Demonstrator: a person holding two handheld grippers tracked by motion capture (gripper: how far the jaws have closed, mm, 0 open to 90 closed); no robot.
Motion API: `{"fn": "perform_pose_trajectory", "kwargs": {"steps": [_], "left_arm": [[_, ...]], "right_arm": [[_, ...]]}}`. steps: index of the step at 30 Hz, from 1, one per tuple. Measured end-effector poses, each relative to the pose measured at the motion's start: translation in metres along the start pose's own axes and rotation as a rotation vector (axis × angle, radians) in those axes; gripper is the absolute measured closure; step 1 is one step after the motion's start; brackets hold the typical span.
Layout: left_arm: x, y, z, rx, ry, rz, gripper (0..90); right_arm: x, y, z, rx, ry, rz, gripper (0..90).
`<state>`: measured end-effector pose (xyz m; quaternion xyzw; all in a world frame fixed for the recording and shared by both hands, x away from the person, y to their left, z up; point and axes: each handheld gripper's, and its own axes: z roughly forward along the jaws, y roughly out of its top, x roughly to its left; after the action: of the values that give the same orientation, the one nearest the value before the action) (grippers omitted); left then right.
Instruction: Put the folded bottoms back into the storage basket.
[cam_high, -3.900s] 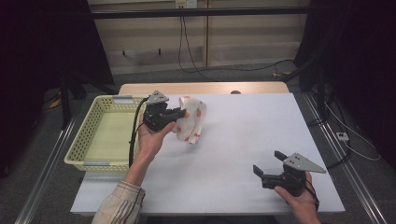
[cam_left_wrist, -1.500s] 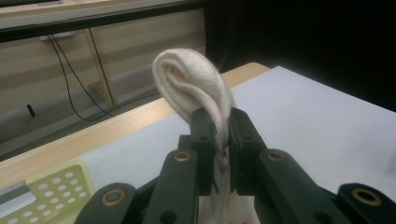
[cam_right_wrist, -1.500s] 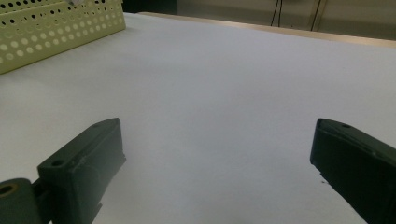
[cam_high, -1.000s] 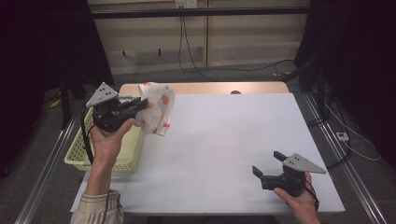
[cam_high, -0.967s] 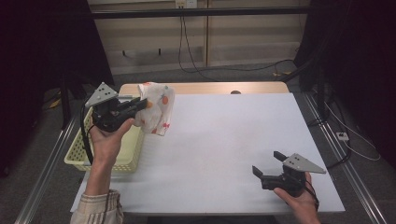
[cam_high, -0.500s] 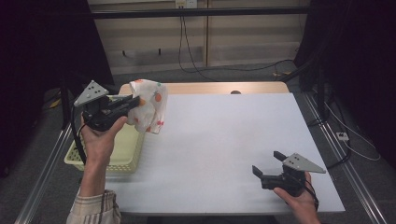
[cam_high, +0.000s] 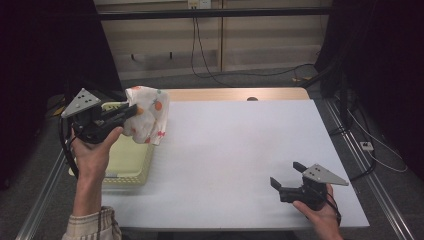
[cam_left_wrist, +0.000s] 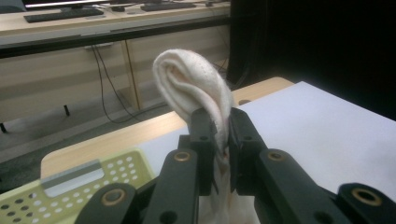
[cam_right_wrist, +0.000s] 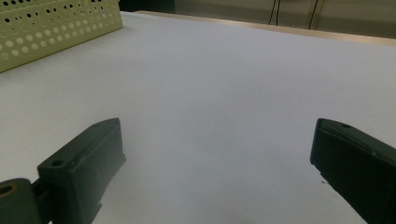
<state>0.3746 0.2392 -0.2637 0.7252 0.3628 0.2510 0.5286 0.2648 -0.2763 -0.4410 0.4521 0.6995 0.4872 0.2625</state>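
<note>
- Left tool (cam_high: 131, 108) clamped on a cloth (cam_high: 148, 118); high view puts it in the air at the table's left side, above the far end of the basket (cam_high: 131, 165).
- Cloth is white with orange and red spots; it hangs from the jaws, lower edge over the basket's right rim and the table's edge.
- Left gripper view: jaws nearly together, cloth (cam_left_wrist: 198, 86) pinched between them, a folded loop sticking up past the tips, more cloth bunched below.
- Same view: left tool (cam_left_wrist: 219, 126) points toward the table's far edge; basket (cam_left_wrist: 65, 191) corner with a grey label plate at lower left.
- Left hand (cam_high: 95, 147) wraps the tool body from below; forearm comes up from the bottom edge, checked sleeve at the elbow.
- Grey three-cornered plate sits on top of the left tool, tilted to the left.
- Right tool (cam_high: 286, 176) is open, nothing between its jaws; it rests low at the table's near right corner, held by the right hand (cam_high: 320, 212).
- Right gripper view: jaws wide apart, bare white table (cam_right_wrist: 224, 93) between them; basket (cam_right_wrist: 51, 28) wall at upper left, well apart from the right tool (cam_right_wrist: 217, 163).
- Basket is pale yellow-green and perforated, sits at the table's left edge; what lies inside is hard to tell.
- Table (cam_high: 240, 155) has a white cover, with a wooden strip along the far edge.
- The two tools are well apart, at opposite sides.
</note>
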Motion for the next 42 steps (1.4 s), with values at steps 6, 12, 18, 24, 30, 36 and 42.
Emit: {"fn": "perform_pose_trajectory", "kwargs": {"steps": [6, 12, 18, 24, 30, 36, 42], "left_arm": [[0.006, -0.004, -0.007, 0.002, 0.009, -0.007, 82.6], [0.011, -0.004, -0.018, -0.005, 0.026, -0.012, 82.6], [0.016, -0.006, -0.023, -0.007, 0.041, -0.022, 82.6], [0.02, -0.008, -0.025, 0.016, 0.051, -0.028, 82.6], [0.025, -0.011, -0.026, 0.03, 0.065, -0.035, 82.6], [0.029, -0.015, -0.022, 0.049, 0.07, -0.041, 82.6], [0.035, -0.019, -0.02, 0.075, 0.084, -0.044, 82.6]], "right_arm": [[0.001, 0.0, 0.0, -0.002, 0.002, -0.005, 2.4], [0.0, 0.0, -0.001, -0.004, 0.002, -0.004, 2.4], [0.0, 0.0, -0.001, -0.004, 0.005, -0.008, 2.4], [0.001, 0.0, -0.001, -0.005, 0.005, -0.006, 2.4], [0.001, 0.0, -0.001, -0.007, 0.007, -0.01, 2.4], [0.001, 0.0, -0.001, -0.008, 0.005, -0.009, 2.4], [0.001, 0.001, -0.002, -0.009, 0.006, -0.009, 2.5]]}}
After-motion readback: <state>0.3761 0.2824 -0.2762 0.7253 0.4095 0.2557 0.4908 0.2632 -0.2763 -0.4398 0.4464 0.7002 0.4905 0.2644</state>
